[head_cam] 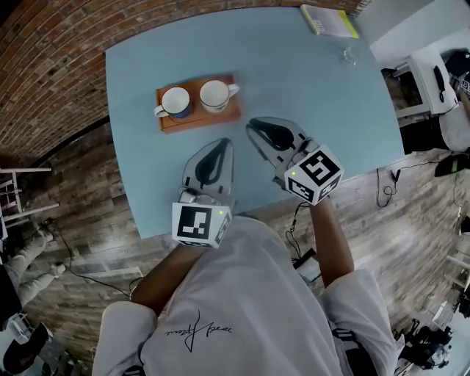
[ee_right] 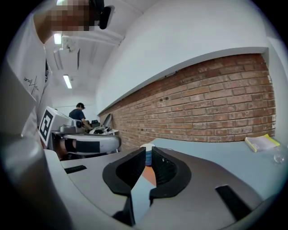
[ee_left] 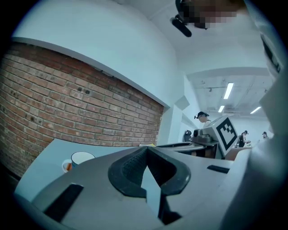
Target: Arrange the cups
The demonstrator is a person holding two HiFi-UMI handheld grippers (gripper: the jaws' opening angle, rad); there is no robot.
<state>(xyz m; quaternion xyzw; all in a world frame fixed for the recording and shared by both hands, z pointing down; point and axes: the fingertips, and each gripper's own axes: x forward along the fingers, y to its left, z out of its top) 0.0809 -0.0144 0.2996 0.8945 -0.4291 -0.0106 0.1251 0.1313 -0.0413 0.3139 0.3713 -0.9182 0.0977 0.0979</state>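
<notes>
A blue cup point(head_cam: 175, 102) and a white cup point(head_cam: 215, 95) sit side by side on a wooden tray point(head_cam: 224, 116), toward eleven o'clock on the blue table point(head_cam: 316, 95). Their handles point out to nine and three o'clock, probably so each can be reached from its own side. Just short of the tray, at its five o'clock, the left gripper point(head_cam: 220, 145) and right gripper point(head_cam: 253, 126) hover closed and empty, apparently between grasps. A yellow book point(head_cam: 328, 20) lies at one o'clock.
</notes>
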